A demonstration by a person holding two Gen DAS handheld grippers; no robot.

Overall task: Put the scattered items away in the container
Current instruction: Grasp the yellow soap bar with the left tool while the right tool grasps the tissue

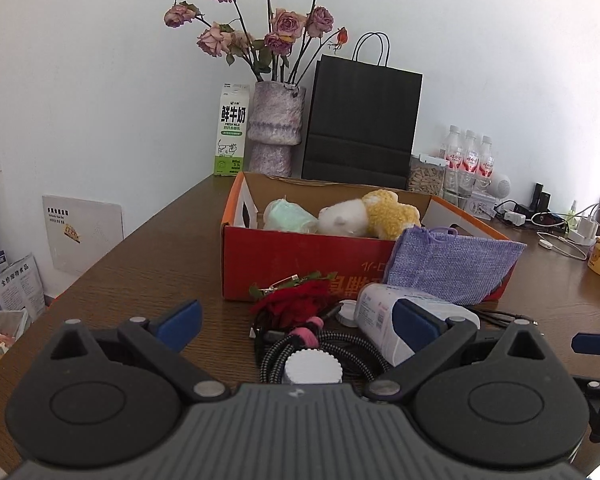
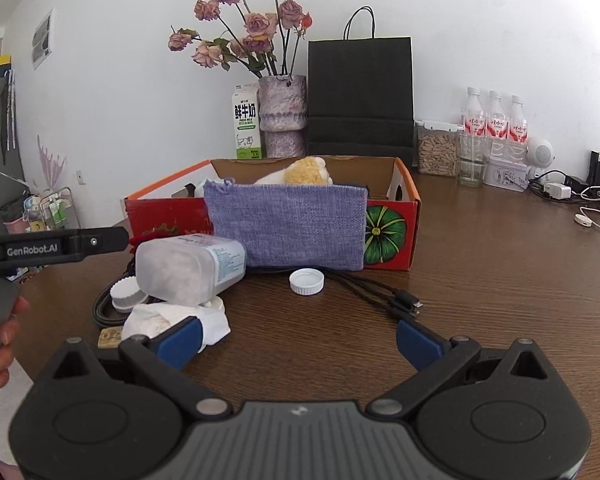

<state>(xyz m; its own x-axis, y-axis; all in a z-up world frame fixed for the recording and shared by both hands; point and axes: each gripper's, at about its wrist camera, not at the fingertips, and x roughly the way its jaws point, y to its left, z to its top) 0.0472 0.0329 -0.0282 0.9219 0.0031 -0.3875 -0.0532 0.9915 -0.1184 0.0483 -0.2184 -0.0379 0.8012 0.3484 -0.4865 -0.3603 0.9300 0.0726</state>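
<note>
Right wrist view: both grippers' jaws released, empty. Purple pouch leans against red box ahead; bottle, tissue, cables between. Step: choosing next pickup; likely close on tissue.

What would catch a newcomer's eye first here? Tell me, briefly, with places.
The red cardboard box at mid-table stands out, with plush toys inside and a purple woven pouch leaning against its front. Before it lies clutter: a toppled translucent bottle, a white cap, cables and crumpled tissue. Behind, dried roses in a vase rise beside a black paper bag.
</note>
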